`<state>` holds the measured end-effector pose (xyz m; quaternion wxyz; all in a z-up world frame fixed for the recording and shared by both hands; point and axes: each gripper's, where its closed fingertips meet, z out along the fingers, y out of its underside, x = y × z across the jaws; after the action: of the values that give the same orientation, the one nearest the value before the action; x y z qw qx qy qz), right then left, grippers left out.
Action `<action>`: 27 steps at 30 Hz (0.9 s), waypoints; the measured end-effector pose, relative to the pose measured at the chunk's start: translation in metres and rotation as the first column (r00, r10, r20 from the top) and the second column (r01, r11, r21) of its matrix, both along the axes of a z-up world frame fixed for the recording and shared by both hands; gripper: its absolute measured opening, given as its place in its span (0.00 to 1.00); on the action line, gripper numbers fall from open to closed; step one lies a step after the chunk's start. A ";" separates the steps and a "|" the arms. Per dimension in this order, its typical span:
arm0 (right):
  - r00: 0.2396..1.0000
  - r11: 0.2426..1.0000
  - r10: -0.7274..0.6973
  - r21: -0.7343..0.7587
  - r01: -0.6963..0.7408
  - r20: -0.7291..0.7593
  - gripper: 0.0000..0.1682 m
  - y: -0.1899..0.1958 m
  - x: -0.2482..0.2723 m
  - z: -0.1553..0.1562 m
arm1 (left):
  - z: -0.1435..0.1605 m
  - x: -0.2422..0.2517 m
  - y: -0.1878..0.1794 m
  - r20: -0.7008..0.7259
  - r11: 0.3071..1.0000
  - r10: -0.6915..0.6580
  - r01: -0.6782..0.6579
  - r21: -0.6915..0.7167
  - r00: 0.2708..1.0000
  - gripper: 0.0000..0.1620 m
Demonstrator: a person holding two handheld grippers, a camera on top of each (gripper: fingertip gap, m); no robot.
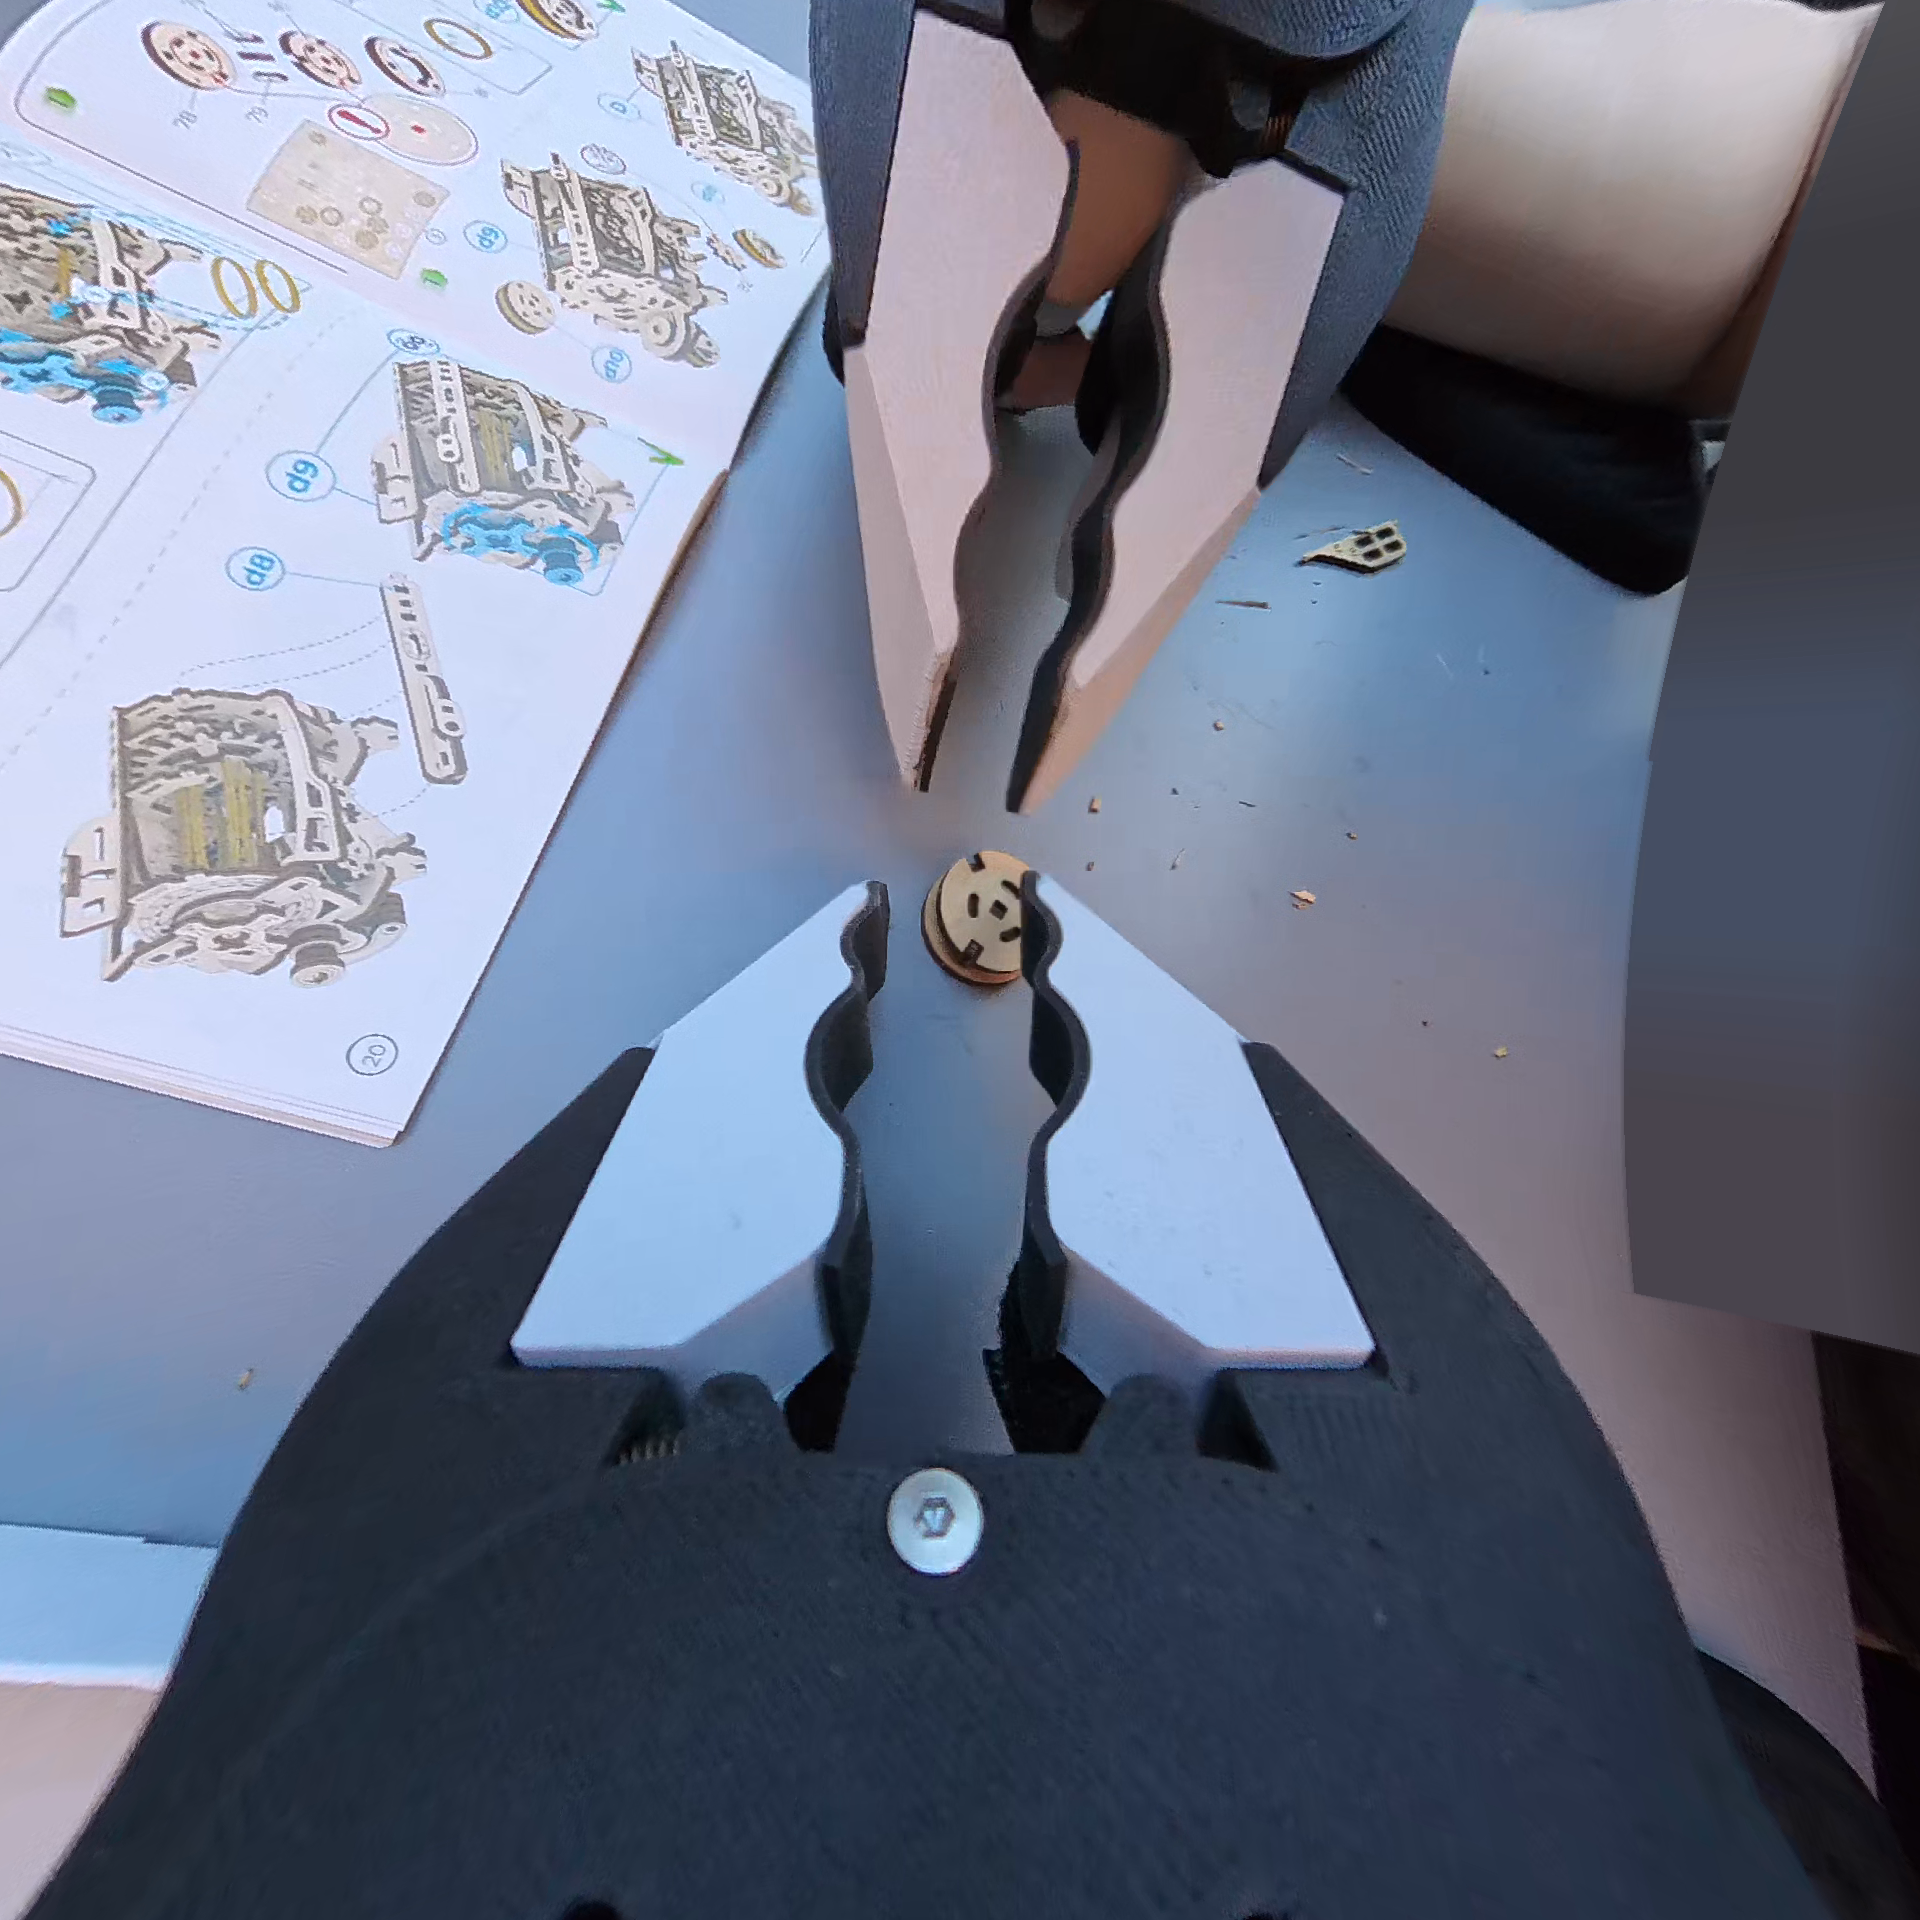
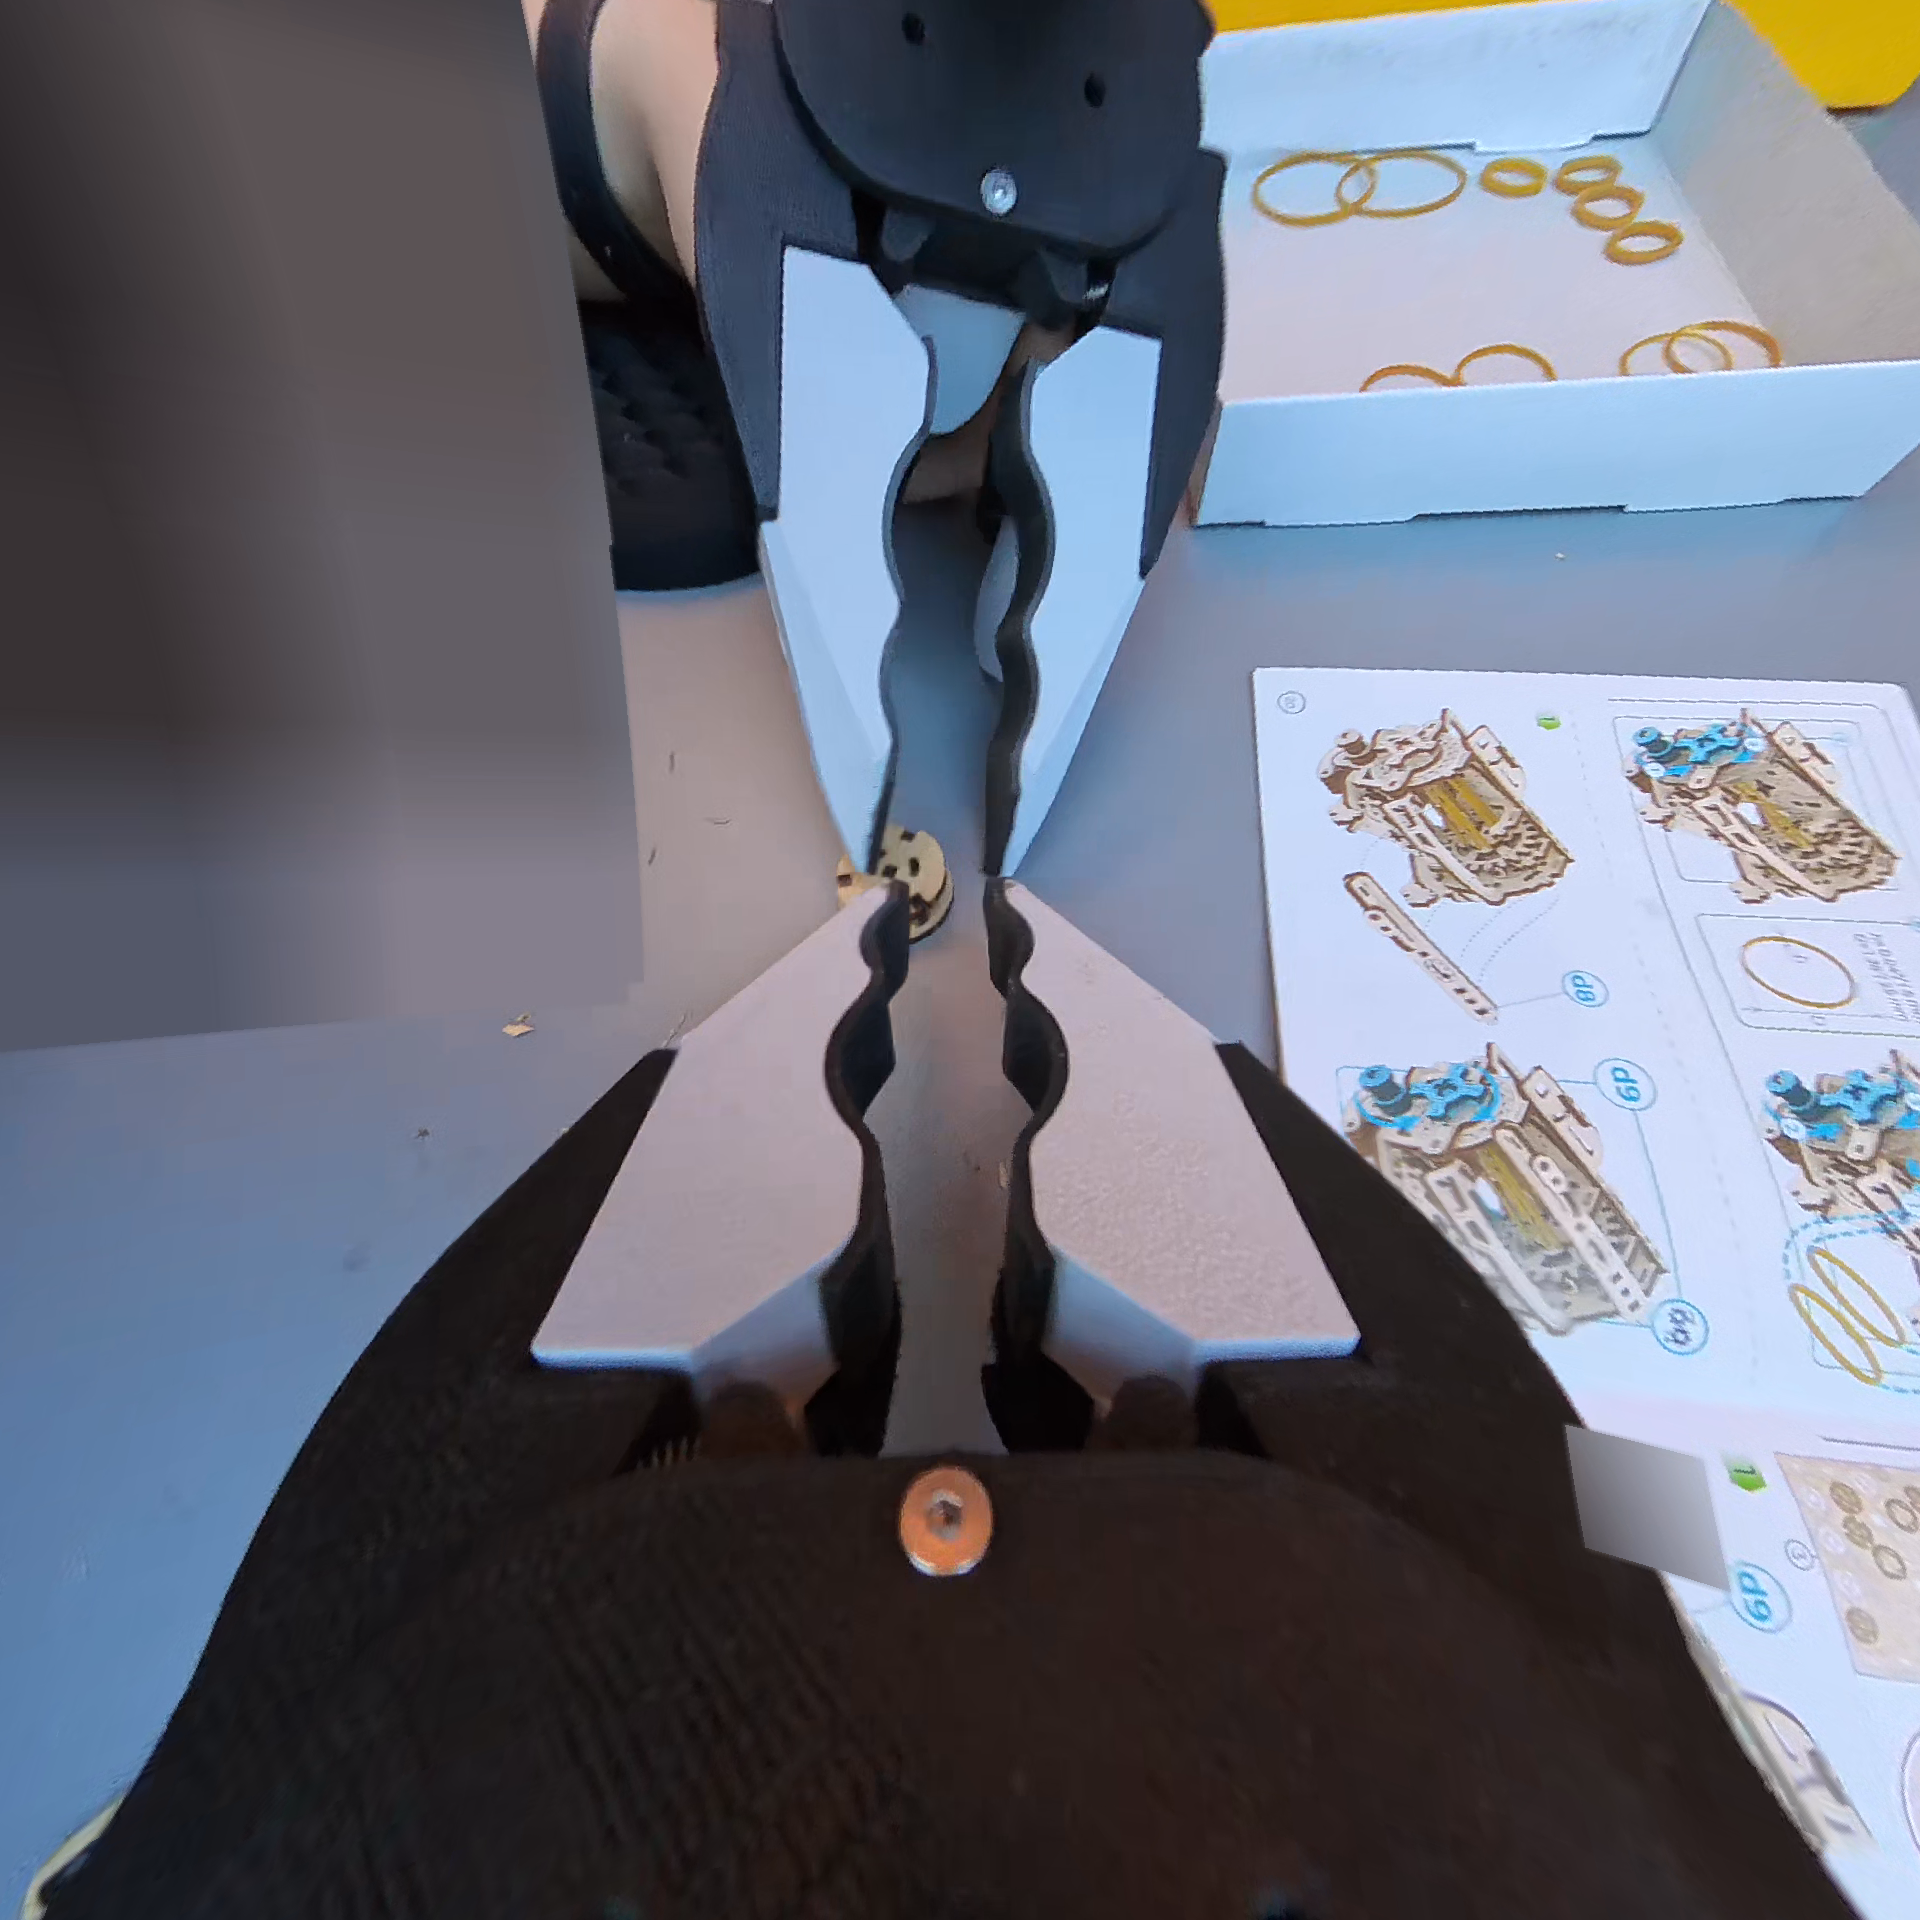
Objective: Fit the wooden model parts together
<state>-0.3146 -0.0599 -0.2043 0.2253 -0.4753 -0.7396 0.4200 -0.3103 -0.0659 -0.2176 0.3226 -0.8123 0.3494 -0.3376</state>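
Note:
A small round wooden disc [image 1: 977, 920], made of two stacked layers with slots, lies on the grey table [image 1: 1351, 935]. My left gripper [image 1: 954, 891] is open, and the disc sits between its fingertips, against the right-hand one. My right gripper [image 1: 971, 792] comes from the opposite side, open, with its tips just beyond the disc and nothing between them. In the right wrist view the disc [image 2: 916, 881] shows left of my right gripper [image 2: 940, 899], partly under the left gripper's [image 2: 935, 850] tip. The two grippers meet nearly tip to tip.
An open instruction booklet [image 1: 312, 520] lies beside the grippers and also shows in the right wrist view [image 2: 1610, 1039]. A white box tray [image 2: 1558, 447] holds several yellow rubber bands [image 2: 1351, 187]. A wooden scrap [image 1: 1356, 545] and small chips lie on the table. My left and right fingertips are right by each other. Both grippers' tips are roughly 20 centimeters from the wooden scrap [image 1: 1356, 545].

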 end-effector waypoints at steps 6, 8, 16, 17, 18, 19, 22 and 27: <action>1.000 0.997 -0.020 0.079 0.020 0.002 0.03 0.002 -0.012 -0.005 | 0.002 -0.001 -0.004 0.021 0.999 -0.018 0.019 -0.037 1.000 0.22; 1.000 0.992 -0.014 0.123 0.011 0.019 0.03 0.001 -0.014 -0.012 | -0.001 0.000 -0.008 -0.048 0.999 -0.040 0.040 0.006 0.998 0.28; 0.995 0.985 0.011 0.169 -0.028 0.101 0.00 -0.008 0.002 -0.023 | -0.005 -0.009 -0.004 -0.148 0.997 0.008 0.004 0.082 0.989 0.21; 0.995 0.985 0.012 0.169 -0.029 0.102 0.00 -0.008 0.003 -0.023 | -0.005 -0.011 -0.004 -0.139 0.997 0.010 0.000 0.075 0.990 0.20; 0.995 0.985 0.015 0.170 -0.032 0.098 0.00 -0.010 0.003 -0.022 | -0.005 -0.012 -0.004 -0.129 0.998 0.011 -0.002 0.068 0.992 0.21; 0.995 0.984 0.021 0.172 -0.037 0.095 0.00 -0.011 0.002 -0.021 | -0.004 -0.012 -0.005 -0.116 0.998 0.010 -0.003 0.056 0.993 0.21; 0.993 0.987 0.050 0.145 -0.066 0.112 0.00 -0.018 0.003 -0.022 | -0.003 -0.011 -0.005 -0.087 1.000 0.009 -0.007 0.023 0.996 0.24; 0.987 0.993 0.096 0.053 -0.104 0.126 0.01 -0.036 0.004 -0.021 | -0.004 -0.009 -0.007 -0.159 0.999 0.020 -0.014 0.037 0.987 0.28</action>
<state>-0.3110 -0.0961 -0.2250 0.1720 -0.4557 -0.7872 0.3783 -0.3194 -0.0732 -0.2213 0.3111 -0.8336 0.3733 -0.2627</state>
